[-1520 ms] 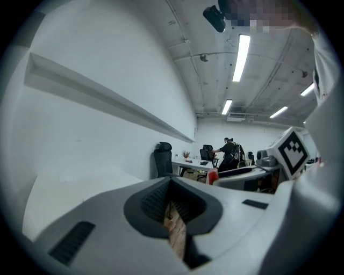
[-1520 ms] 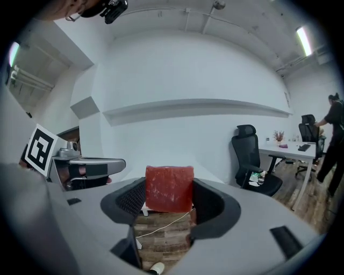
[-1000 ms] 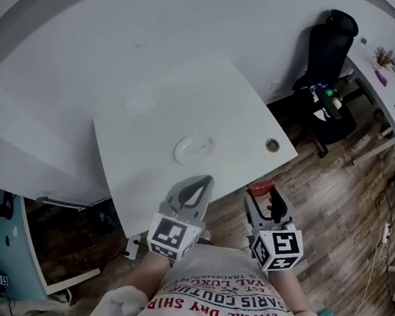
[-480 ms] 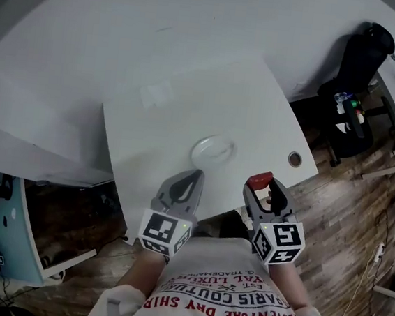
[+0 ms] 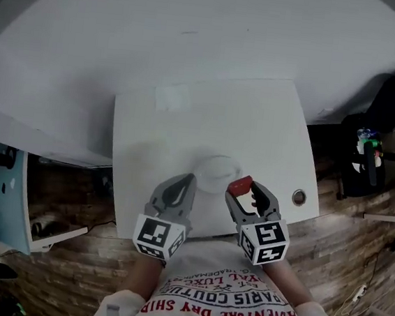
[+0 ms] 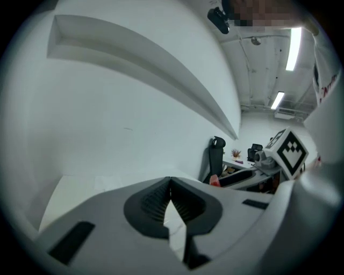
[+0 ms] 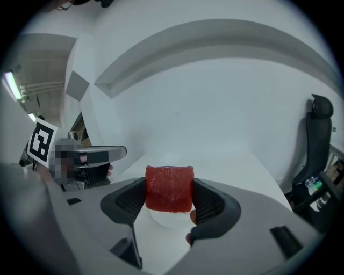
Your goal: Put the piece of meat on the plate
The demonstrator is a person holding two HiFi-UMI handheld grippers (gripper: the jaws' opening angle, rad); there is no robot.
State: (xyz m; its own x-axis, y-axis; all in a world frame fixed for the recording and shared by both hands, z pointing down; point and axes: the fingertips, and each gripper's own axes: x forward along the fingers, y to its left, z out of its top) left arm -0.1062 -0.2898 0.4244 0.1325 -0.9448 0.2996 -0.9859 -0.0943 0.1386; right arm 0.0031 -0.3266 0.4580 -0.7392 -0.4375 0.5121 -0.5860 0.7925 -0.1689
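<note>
The piece of meat (image 7: 169,188) is a red block pinched between the two jaws of the right gripper (image 7: 169,197). It is held up over the near right edge of the plate (image 5: 214,169). The right gripper view shows the white plate just below and behind the block. The head view only shows the block at the plate's rim, and neither view settles whether they touch. The left gripper (image 6: 171,200) has its jaws pressed together at the tips with nothing in them. It hangs just beside the plate's near left edge.

The plate sits toward the near edge of the white table (image 5: 144,127), with bare top all around it. A round hole (image 5: 299,197) lies by the right corner, and a black chair (image 5: 392,104) stands well apart on the right.

Half a second ago both grippers hung at the table's near edge, short of the plate. Now they flank it.
</note>
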